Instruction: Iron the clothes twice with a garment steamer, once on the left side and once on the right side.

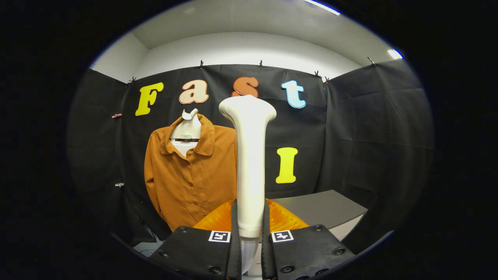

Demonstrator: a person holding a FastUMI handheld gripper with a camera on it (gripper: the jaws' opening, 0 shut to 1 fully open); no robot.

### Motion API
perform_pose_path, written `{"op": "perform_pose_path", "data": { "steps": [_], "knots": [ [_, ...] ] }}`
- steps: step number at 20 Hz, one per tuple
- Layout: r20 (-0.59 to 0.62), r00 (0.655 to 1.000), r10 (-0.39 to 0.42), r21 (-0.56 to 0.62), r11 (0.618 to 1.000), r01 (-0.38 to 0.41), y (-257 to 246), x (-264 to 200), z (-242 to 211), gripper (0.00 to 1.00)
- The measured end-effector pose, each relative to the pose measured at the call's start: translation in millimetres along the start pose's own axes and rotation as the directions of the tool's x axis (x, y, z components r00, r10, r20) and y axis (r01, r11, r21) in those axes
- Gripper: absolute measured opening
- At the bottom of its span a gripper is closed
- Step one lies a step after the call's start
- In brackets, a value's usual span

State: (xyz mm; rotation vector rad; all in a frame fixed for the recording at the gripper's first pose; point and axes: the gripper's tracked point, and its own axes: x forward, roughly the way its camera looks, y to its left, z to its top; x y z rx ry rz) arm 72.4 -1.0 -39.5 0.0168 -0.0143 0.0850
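The tool point(249, 217) points level and forward from the bottom centre of the frame, its two fingers pressed on either side of the garment steamer point(249, 155), a smooth white plastic wand that stands upright and flares into a rounded head at the frame's centre. Left of centre, beyond the fingers, a rust-brown buttoned shirt point(190, 175) with a collar hangs on a white hanger point(187, 126) against the black cloth wall. A flat grey tabletop point(327, 208) lies at the lower right.

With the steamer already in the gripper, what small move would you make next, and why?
Probably carry the steamer toward the orange shirt. The gripper is shut on its handle, and its head stands upright beside the hanging shirt, apparently not yet on the fabric.
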Motion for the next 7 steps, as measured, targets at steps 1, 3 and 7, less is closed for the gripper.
{"op": "perform_pose_path", "data": {
  "steps": [1, 3, 7],
  "knots": [
    [0.0, 1.0, -0.001, 0.001, 1.0, 0.001, -0.5, 0.2, 0.0, 0.23],
    [0.0, 1.0, -0.003, 0.002, 1.0, 0.003, -1.5, 0.3, 0.1, 0.23],
    [0.002, 1.0, -0.005, 0.005, 1.0, 0.005, -3.1, 1.1, 2.1, 0.23]
  ]
}}
